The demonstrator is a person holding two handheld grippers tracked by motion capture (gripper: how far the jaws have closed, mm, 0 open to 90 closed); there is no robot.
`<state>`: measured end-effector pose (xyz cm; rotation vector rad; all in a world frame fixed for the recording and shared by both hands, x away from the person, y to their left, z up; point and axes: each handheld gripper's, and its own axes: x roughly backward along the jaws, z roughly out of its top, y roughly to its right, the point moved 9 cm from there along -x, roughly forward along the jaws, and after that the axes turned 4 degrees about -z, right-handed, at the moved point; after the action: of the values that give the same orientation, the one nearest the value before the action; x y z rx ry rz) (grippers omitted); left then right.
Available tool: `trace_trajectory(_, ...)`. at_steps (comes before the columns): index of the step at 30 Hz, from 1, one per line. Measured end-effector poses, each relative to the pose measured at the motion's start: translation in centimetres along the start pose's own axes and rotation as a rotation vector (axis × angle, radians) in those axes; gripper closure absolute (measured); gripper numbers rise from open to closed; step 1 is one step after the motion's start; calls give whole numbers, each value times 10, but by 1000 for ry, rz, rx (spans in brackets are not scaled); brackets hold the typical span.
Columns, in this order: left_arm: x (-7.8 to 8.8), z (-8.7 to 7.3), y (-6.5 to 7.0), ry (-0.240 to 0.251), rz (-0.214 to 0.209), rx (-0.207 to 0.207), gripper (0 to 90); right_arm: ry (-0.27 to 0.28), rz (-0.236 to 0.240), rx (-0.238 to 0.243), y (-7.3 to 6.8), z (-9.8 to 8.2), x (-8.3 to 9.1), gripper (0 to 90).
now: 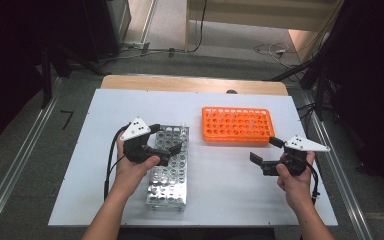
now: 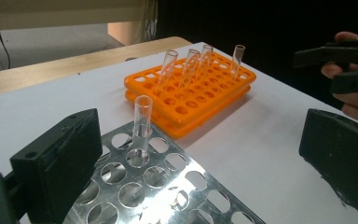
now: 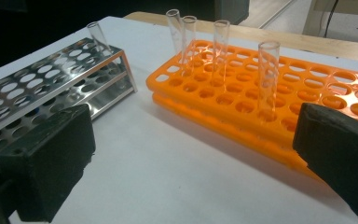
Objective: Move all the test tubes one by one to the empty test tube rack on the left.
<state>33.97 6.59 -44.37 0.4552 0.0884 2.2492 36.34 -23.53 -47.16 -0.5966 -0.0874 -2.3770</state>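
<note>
Test tube (image 2: 142, 126), clear glass, stands upright in the metal rack (image 2: 168, 186), between the left hand-held gripper (image 2: 200, 158)'s wide-apart jaws.

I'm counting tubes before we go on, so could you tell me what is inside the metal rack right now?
One clear test tube stands upright in a hole near the far end of the metal rack. The other visible holes look empty. In the high view the left gripper covers some holes.

Left tongs (image 1: 172, 143) open over metal rack (image 1: 169, 170), right tongs (image 1: 265, 150) open near orange rack (image 1: 237, 125)
</note>
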Motion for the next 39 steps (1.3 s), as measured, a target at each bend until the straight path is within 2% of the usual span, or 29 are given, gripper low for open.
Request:
trace_trajectory(3,2,-2,1,6,-2,7,0,-2,-4,6,4,5,-10,0)
trace_trajectory(9,3,-6,0,3,-5,31,0,-12,-7,-27,16,11,-32,22)
trace_trajectory(12,3,-7,1,0,-11,30,0,-26,-34,-42,25,10,-44,52)
trace_trajectory(16,3,-7,2,4,-18,31,0,-48,-89,-67,37,6,-58,173)
trace_trajectory(18,3,-7,2,6,-17,34,0,-62,-114,-81,43,3,-65,268)
trace_trajectory(20,3,-8,1,6,-18,38,0,-72,-120,-88,48,0,-70,365)
trace_trajectory(23,3,-9,0,-2,-10,43,0,-88,-141,-93,53,-4,-77,458)
trace_trajectory(30,3,-9,0,-3,-9,47,0,-84,-181,-66,54,-5,-86,588)
trace_trajectory(33,3,-9,0,-5,-7,52,0,-86,-190,-69,55,-6,-88,639)
trace_trajectory(39,2,-9,0,-4,-8,53,0,-86,-216,-34,55,-7,-89,719)
